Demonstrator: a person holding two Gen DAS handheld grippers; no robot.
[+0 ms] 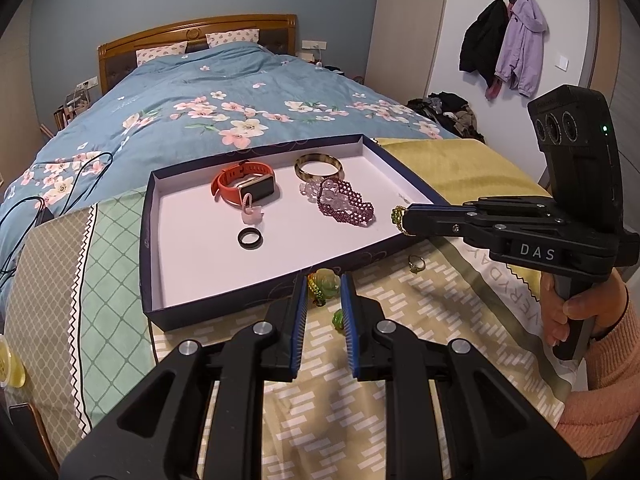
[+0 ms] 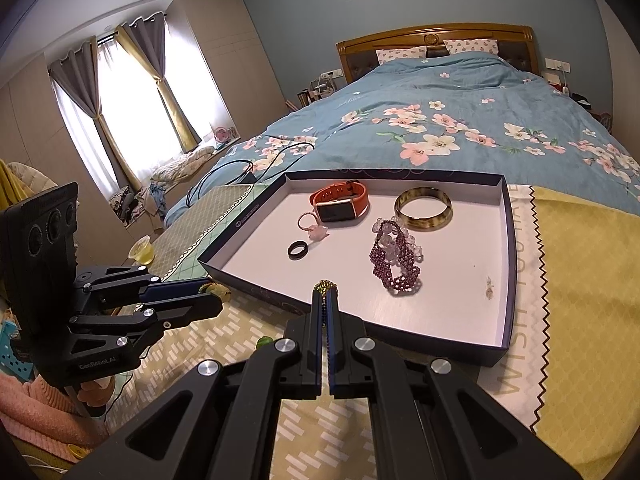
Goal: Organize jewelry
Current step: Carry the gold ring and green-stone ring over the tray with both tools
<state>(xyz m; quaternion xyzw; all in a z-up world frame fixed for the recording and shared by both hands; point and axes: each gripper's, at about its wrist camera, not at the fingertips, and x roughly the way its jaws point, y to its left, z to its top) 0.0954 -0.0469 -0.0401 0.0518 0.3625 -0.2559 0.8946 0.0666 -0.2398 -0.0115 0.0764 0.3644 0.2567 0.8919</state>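
Note:
A dark blue tray [image 1: 224, 304] with a white floor [image 2: 440, 300] lies on the patterned cloth. It holds an orange smartwatch [image 1: 248, 186], a horn-coloured bangle [image 1: 318, 166], a purple bead bracelet [image 1: 346, 204], a pink ring [image 1: 251, 212] and a black ring [image 1: 250, 238]. My left gripper [image 1: 326, 282] sits at the tray's near edge, its jaws narrowly apart and closed on a green beaded piece [image 1: 325, 287]. From the right, my right gripper [image 1: 402, 218] reaches over the tray's rim, shut on a gold-green bead chain [image 2: 326, 285] that sticks out past its tips.
A gold ring [image 1: 416, 264] and a loose green bead [image 1: 338, 318] lie on the cloth before the tray. A tiny earring [image 2: 489, 286] rests in the tray's right part. Behind is the floral duvet [image 1: 240, 92] with black cables [image 2: 240, 168]. A yellow cup [image 2: 142, 250] stands left.

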